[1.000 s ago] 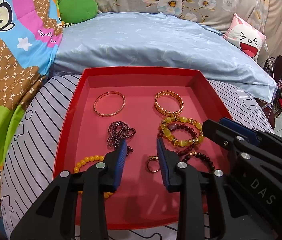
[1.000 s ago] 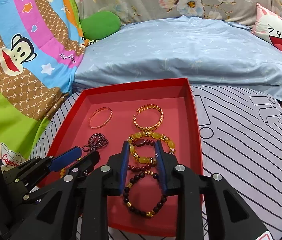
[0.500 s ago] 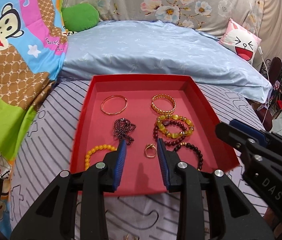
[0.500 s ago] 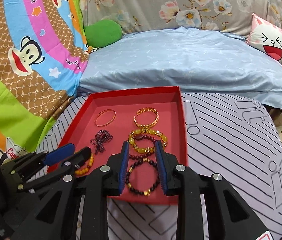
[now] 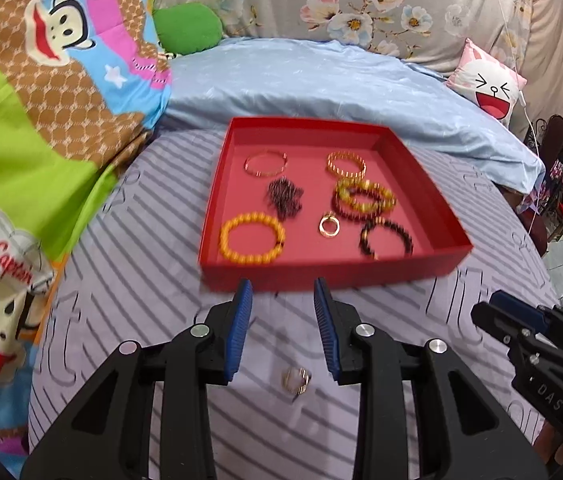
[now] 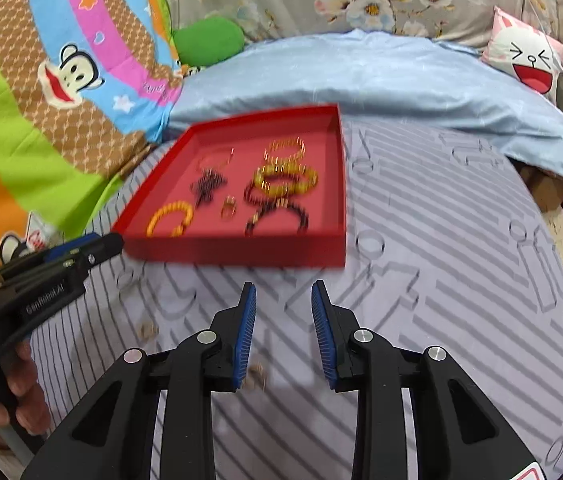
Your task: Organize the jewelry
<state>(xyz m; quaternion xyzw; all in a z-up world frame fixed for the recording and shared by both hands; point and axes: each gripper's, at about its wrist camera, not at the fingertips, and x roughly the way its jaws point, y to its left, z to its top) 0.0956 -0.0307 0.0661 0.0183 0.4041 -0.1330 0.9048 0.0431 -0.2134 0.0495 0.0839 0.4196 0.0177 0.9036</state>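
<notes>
- The bed (image 5: 129,300), under a grey striped cover, lies below both pairs of tongs; a pale blue quilt (image 5: 321,80) lies beyond the tray.
- The red tray (image 5: 321,272) sits on the striped cover just ahead of both pairs of tongs, its near wall close beyond the tips of the left pair and farther ahead, to the left, of the right pair.
- The left tongs (image 5: 279,292) point down at a slant over the cover; the jaws stand partly apart with nothing between them.
- The right tongs (image 6: 283,294) slant down the same way, jaws also partly apart and empty.
- Only the right view shows a hand (image 6: 21,392) wrapped around the grip of the left tongs, at its lower left; the left view shows the right tongs at its right edge but not the hand that holds them.
- In the tray, ahead of the tongs: an orange bead bracelet (image 5: 251,238) at the near left, a dark bead bracelet (image 5: 385,238) at the near right, a yellow bead bracelet (image 5: 365,196) behind it, two gold bangles (image 5: 265,162) at the far end, a dark heap of beads (image 5: 283,198) and a gold ring (image 5: 329,226) in the middle.
- A small ring (image 5: 295,378) lies on the cover below the gap of the left tongs, outside the tray.
- The right view shows two small blurred pieces on the cover, one beside its left pad (image 6: 257,372) and one farther left (image 6: 147,330); what they are cannot be told.
</notes>
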